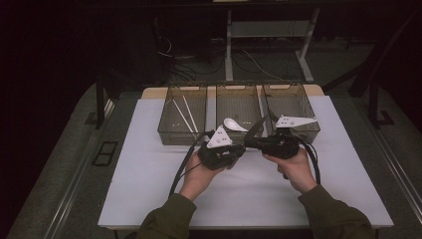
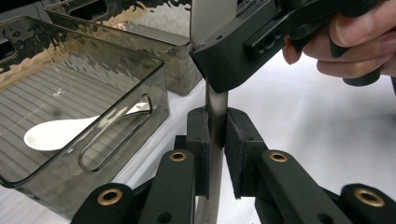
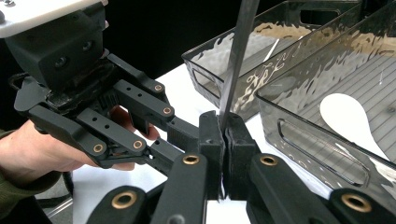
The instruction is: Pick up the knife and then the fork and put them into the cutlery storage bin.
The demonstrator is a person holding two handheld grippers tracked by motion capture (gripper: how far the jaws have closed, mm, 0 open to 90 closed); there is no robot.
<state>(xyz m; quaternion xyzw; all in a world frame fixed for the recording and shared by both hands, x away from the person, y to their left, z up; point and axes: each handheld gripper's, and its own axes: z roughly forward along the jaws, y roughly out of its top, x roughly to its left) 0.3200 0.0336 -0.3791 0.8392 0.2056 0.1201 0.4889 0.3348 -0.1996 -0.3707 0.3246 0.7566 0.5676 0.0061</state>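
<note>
While both grippers meet just in front of the middle bin (image 1: 238, 107), the left gripper (image 2: 217, 140) pinches a thin metal knife (image 2: 216, 121). The right gripper (image 3: 224, 144) clamps that knife too. It looks stiff, light and slippery, so hold the flat sides.

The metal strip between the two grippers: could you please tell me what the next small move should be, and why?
Probably open the left gripper. Both it and the right gripper are shut on the metal strip, so the right cannot carry it toward the trays until the left lets go.
</note>
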